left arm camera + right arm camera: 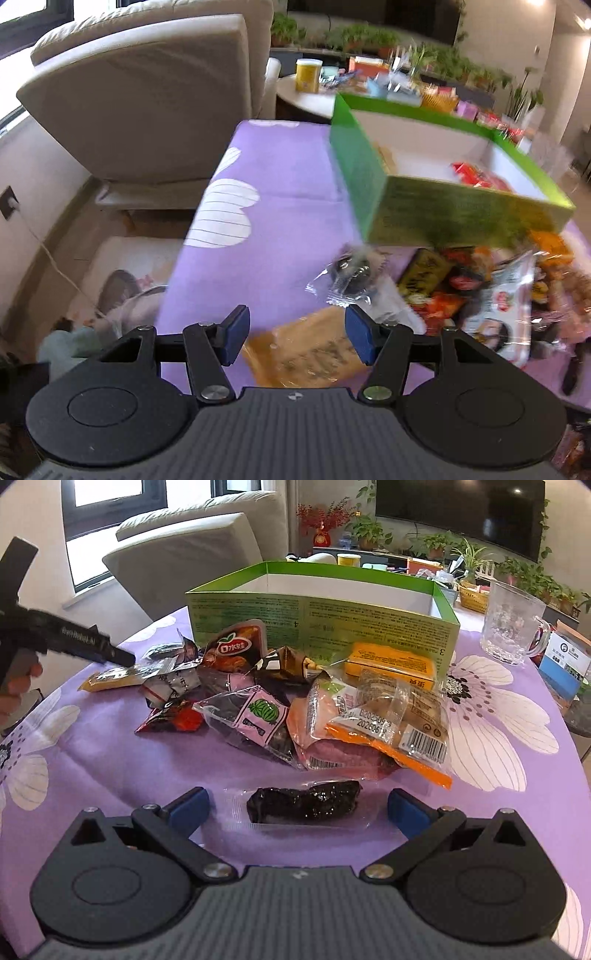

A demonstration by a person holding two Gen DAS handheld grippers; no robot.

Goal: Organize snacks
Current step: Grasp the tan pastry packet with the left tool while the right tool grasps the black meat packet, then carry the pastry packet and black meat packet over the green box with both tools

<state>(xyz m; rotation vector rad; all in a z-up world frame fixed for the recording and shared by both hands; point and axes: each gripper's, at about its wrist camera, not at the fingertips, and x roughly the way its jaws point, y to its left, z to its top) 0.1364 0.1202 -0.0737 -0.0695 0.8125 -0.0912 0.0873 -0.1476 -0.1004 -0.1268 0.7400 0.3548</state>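
Observation:
A green cardboard box (321, 624) stands open on the purple flowered tablecloth (110, 760), with a pile of snack packets in front of it. My right gripper (297, 808) is open low over the cloth. A dark snack in a clear wrapper (304, 805) lies between its blue pads (188, 808), which stand clear of it. My left gripper (298, 334) is also open, hovering over a flat tan packet (310, 347) at the pile's left end. A clear packet with a dark snack (347, 277) lies just beyond. Red packets (476, 173) lie inside the box (369, 177).
A glass mug (511, 622) stands right of the box, near a blue-and-white carton (561, 664). A yellow packet (388, 662) leans against the box front. A beige armchair (147, 103) sits past the table's left edge. The left gripper (122, 659) and a hand (18, 679) show at far left.

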